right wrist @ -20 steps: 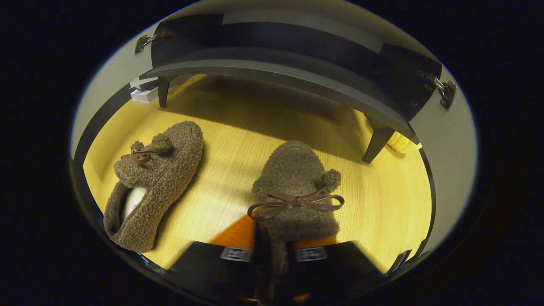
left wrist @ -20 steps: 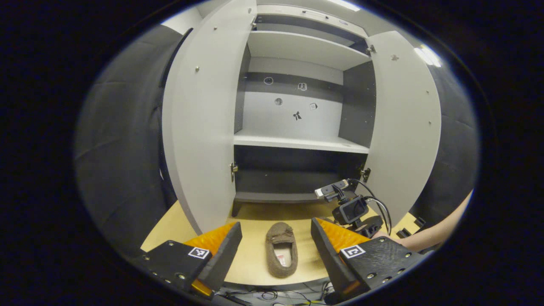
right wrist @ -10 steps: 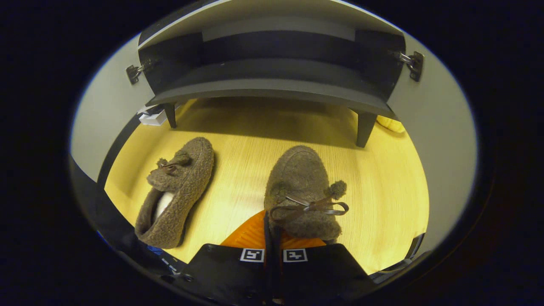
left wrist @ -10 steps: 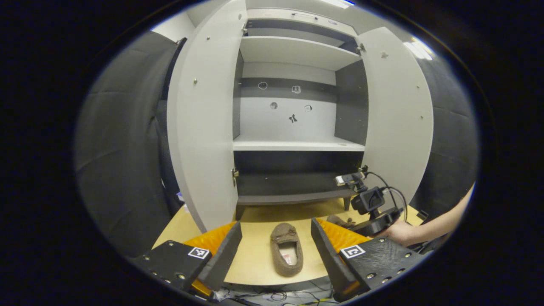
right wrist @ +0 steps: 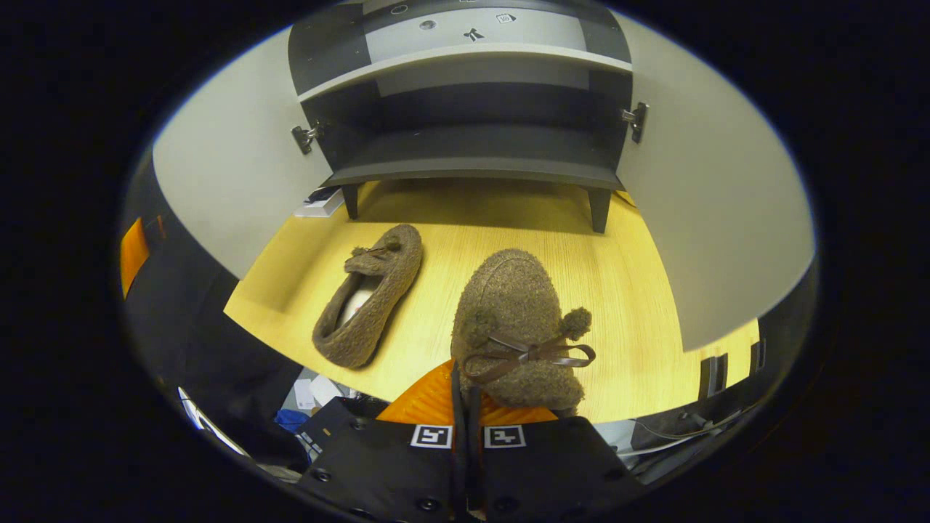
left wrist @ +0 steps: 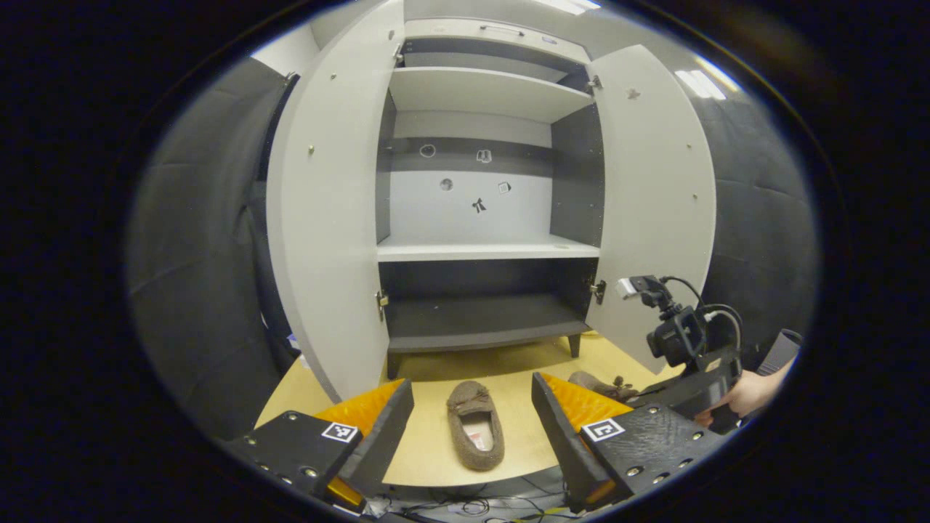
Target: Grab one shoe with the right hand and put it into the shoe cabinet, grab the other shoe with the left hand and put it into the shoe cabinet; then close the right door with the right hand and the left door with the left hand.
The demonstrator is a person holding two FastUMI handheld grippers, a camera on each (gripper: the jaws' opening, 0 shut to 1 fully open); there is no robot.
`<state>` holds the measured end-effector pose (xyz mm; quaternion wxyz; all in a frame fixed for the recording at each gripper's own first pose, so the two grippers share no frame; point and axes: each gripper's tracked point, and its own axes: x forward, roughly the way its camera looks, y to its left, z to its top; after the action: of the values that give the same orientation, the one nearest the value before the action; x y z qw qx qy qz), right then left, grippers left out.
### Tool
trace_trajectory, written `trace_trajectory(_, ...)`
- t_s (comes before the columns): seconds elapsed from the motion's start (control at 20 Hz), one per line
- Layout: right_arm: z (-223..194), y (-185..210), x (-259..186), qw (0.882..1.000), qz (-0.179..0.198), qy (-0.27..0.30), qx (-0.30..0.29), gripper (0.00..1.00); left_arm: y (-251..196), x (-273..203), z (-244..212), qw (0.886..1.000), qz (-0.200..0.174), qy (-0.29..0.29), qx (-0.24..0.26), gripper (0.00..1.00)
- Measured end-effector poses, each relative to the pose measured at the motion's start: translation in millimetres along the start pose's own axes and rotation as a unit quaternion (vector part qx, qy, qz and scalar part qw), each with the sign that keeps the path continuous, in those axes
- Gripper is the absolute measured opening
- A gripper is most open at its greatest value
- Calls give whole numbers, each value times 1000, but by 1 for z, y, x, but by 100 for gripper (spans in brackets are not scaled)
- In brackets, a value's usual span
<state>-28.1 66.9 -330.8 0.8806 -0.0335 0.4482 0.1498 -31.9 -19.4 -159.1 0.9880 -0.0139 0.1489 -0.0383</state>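
we've got the right gripper (right wrist: 465, 428) w/ its jaws pressed together on the heel end of the held shoe (right wrist: 512, 327), toe pointing fwd along the fingers, straight toward the shoe cabinet (right wrist: 472, 156). in the right gripper view the shoe looks lifted off the table (right wrist: 625, 290), though we can't be fully sure of the gap. key relation for the next move, in our judgement: shoe's long axis already lines up w/ the open front of the dark bottom shelf (right wrist: 472, 145), which lies ahead and higher in that view, so we'd expect a fwd push w/ a bit of lift to clear the shelf lip. both doors stand wide open, right door (right wrist: 712, 218) just beside the path, so drifting right is the risk. other shoe (left wrist: 474, 425) lies on the table, between the fingers of the left gripper (left wrist: 472, 428) in the left gripper view but farther off, not touched; its toe points to the cabinet too. left jaws are wide apart, holding nothing. left gripper is nearer to that shoe, right gripper (left wrist: 683, 349) sits off to its right side w/ a hand (left wrist: 745, 396) on it.
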Motion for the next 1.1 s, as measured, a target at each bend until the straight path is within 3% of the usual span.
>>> trace_trajectory(0.4, 51, 11, -61, 998, 11, -55, 21, 2, -10, -4, 0, 1000, -16, 0, 17, 95)
trace_trajectory(0.7, 138, 4, -100, 993, 4, -118, -12, 2, -8, -11, 0, 1000, -3, -1, 27, 95)
trace_trajectory(1.1, 252, 22, -134, 977, 29, -210, -25, 2, 9, -16, 16, 999, 14, -7, 36, 100)
